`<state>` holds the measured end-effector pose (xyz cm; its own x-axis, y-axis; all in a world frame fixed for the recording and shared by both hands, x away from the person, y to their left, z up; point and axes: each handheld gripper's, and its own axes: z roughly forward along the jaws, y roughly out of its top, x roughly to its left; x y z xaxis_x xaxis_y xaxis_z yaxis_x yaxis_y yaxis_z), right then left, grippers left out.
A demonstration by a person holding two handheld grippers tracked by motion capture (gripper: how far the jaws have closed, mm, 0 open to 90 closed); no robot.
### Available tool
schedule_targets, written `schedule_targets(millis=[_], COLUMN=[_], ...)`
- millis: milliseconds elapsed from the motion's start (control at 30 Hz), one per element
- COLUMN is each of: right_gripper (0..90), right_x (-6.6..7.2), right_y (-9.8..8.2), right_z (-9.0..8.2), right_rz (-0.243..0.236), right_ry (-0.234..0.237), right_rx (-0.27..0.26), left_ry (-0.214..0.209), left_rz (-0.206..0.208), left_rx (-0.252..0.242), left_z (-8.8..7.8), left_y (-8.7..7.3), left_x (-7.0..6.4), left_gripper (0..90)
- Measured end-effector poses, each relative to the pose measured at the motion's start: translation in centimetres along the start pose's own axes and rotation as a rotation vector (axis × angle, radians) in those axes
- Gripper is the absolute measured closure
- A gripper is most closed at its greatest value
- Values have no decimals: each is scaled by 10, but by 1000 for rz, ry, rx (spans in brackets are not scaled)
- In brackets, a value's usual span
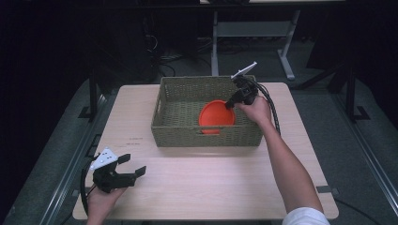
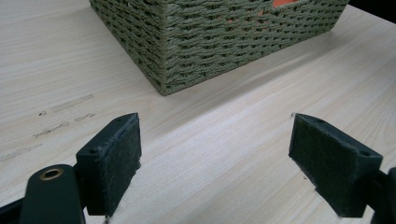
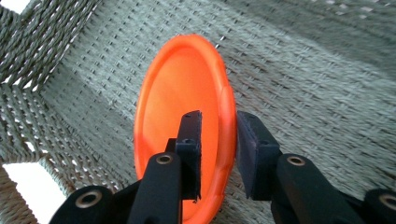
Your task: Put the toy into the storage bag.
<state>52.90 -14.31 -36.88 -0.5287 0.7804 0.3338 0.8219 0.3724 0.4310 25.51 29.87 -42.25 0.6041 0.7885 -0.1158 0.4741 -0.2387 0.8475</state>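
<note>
An orange plate (image 1: 216, 117) (image 3: 182, 93) stands tilted on its edge inside the green woven basket (image 1: 206, 136) (image 3: 303, 70), leaning toward the basket's front wall. My right gripper (image 1: 230, 105) (image 3: 219, 116) reaches into the basket from the right, its jaws straddling the plate's rim. A small gap shows between the left pad and the rim, so the pads do not clamp it. My left gripper (image 1: 135, 164) (image 2: 215, 135) hovers low over the bare table (image 1: 211, 187) at the front left, jaws wide open and empty, facing a corner of the basket (image 2: 210, 37).
The basket sits at the back middle of the light wooden table (image 2: 233, 116). A thick black cable (image 1: 272, 108) trails from the right gripper along the basket's right side. Dark floor and a desk frame (image 1: 216, 42) lie beyond the far edge.
</note>
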Motion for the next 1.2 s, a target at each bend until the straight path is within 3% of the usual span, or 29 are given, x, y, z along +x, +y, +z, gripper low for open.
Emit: schedule_targets(millis=[267, 300, 367, 700, 1200], right_gripper=[695, 694, 690, 619, 450], right_x=[-1, -2, -4, -10, -2], right_y=[-3, -4, -5, -13, -21], right_z=[-3, -4, -7, -11, -27], right_rz=[-7, 4, 7, 18, -8], right_ry=[-28, 2, 12, 39, 67], right_rx=[11, -6, -35, -37, -59], left_ry=[0, 0, 0, -8, -5], left_rz=[2, 0, 1, 4, 4], left_rx=[-1, -5, 0, 6, -1], left_z=[0, 0, 0, 2, 1], left_y=[0, 0, 0, 0, 0], left_x=[-1, -1, -1, -2, -3], left_gripper=[162, 162, 162, 162, 162])
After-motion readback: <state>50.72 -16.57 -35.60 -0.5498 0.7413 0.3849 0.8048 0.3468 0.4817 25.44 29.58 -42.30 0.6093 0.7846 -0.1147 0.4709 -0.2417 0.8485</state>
